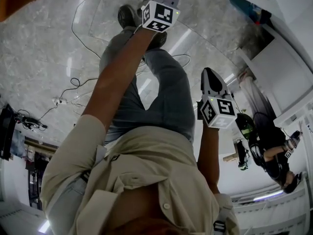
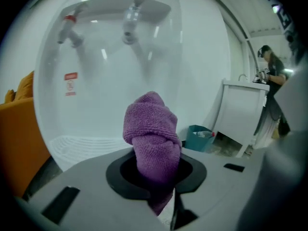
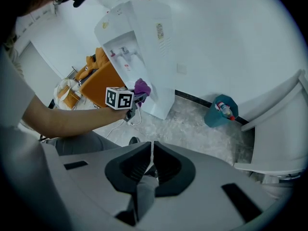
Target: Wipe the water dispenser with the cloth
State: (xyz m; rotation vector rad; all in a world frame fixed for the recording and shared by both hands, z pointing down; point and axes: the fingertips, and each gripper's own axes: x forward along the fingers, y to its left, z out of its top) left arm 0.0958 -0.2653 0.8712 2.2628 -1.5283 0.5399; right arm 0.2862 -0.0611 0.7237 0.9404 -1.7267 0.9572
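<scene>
Left gripper view, left tool (image 2: pixel 155 177) clamped on bunched purple cloth (image 2: pixel 151 129), white water dispenser (image 2: pixel 110 57) ahead, right tool (image 3: pixel 150 160) closed, empty

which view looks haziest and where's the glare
Left gripper view: the white water dispenser looks hazy and washed out behind the sharper purple terry cloth. Head view: light streaks glare off the glossy grey marble floor. Right gripper view: fisheye curves the white wall.

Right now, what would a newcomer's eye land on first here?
The bunched purple terry cloth, clamped in the left gripper's jaws, fills the middle of the left gripper view. Close behind it stands the white water dispenser with its two taps. The right gripper is farther off, jaws together and empty.
</scene>
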